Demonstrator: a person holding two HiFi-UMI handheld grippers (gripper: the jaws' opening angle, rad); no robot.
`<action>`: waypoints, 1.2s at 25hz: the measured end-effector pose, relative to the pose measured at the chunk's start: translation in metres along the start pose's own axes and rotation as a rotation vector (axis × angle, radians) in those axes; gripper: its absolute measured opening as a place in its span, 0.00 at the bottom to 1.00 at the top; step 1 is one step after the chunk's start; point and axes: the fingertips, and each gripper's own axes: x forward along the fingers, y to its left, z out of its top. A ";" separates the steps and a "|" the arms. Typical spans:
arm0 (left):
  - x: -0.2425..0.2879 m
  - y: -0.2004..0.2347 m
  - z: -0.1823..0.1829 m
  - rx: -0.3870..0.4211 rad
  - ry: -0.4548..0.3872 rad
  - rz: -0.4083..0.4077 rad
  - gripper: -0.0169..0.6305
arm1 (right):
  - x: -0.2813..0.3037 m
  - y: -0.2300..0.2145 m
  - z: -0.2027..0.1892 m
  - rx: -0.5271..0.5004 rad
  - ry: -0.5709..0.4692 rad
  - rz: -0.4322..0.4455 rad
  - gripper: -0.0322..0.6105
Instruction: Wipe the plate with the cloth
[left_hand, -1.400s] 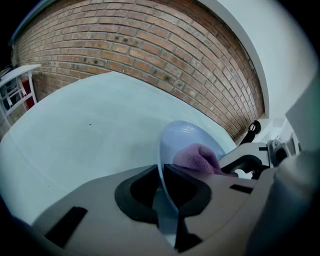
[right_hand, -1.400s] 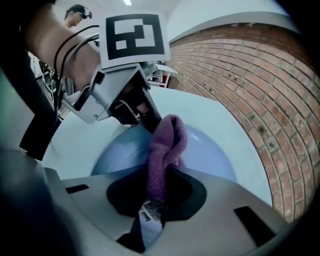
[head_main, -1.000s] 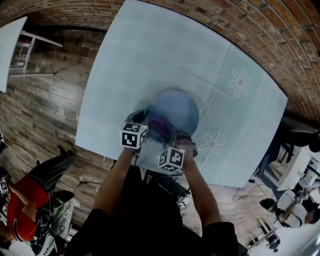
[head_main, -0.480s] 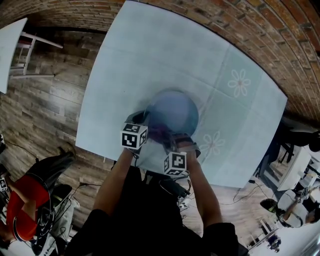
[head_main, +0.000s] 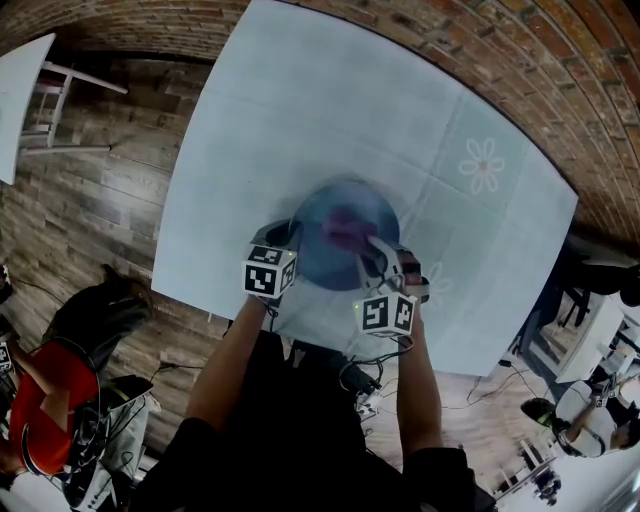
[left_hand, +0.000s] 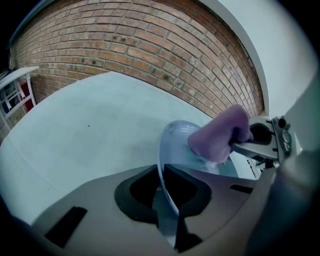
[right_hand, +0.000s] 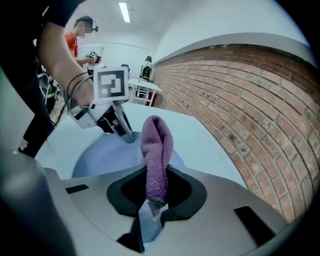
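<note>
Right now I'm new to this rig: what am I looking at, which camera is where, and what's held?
There is no robot arm here. A person holds a two-jaw gripper in each hand, and the cubes with square markers are part of the grippers. The head view comes from a camera on the person's head, looking steeply down. The other two views come from a camera on each gripper, looking along its jaws. On the pale blue table is a blue plate. The left gripper is clamped on the plate's rim. The right gripper is shut on a purple cloth, held at the plate's face.
</note>
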 end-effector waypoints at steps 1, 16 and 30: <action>0.000 0.000 0.000 0.002 0.000 0.002 0.12 | 0.005 -0.013 -0.002 -0.022 0.022 -0.036 0.16; -0.002 0.004 0.000 -0.006 0.001 0.009 0.12 | 0.065 -0.016 -0.028 -0.312 0.197 -0.059 0.16; 0.000 0.002 -0.001 -0.028 0.003 0.016 0.12 | 0.051 0.055 -0.038 -0.324 0.194 0.120 0.17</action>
